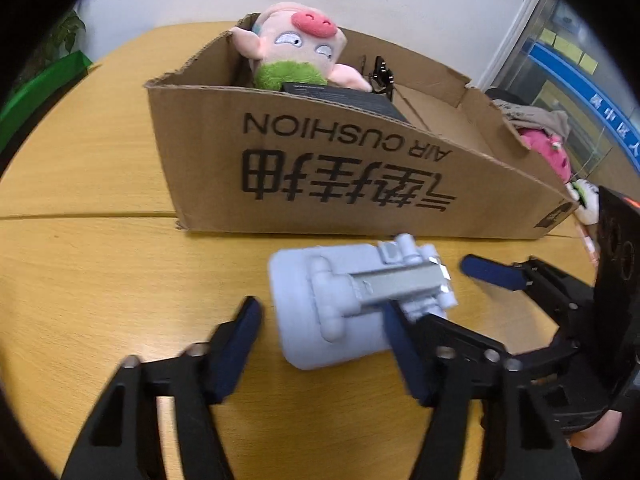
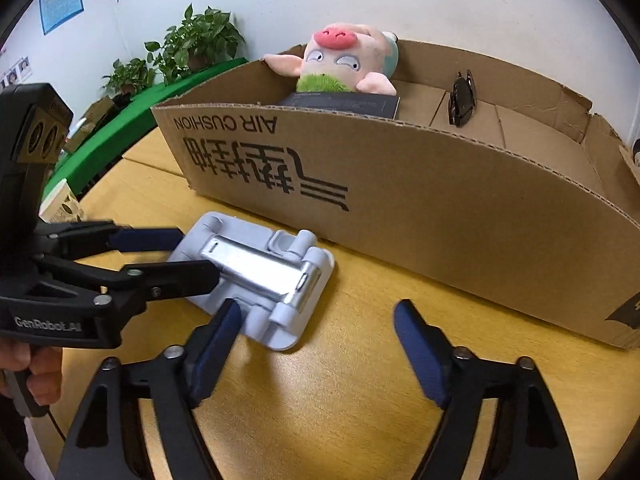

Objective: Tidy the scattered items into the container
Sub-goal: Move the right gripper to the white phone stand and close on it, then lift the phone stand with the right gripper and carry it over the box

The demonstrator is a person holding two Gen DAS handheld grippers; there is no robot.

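Note:
A pale blue folding stand (image 1: 340, 304) with a metal hinge bar lies flat on the wooden table (image 1: 100, 280), just in front of the cardboard box (image 1: 360, 184). My left gripper (image 1: 324, 336) straddles it: the right pad meets the stand, while a thin gap shows at the left pad. In the right wrist view the stand (image 2: 260, 276) sits ahead of my open right gripper (image 2: 316, 340), whose left pad touches the stand's near edge. My left gripper (image 2: 196, 256) reaches in from the left. The box (image 2: 440, 208) holds a pig plush (image 2: 340, 60), a flat black item (image 2: 344, 102) and a black clip (image 2: 462, 100).
A pink plush with cloth (image 1: 548, 148) and a small white toy (image 1: 586, 200) lie past the box's right end. Potted plants (image 2: 196, 40) and a green ledge (image 2: 120, 120) stand beyond the table's far left edge. A hand (image 2: 36, 372) holds the left gripper.

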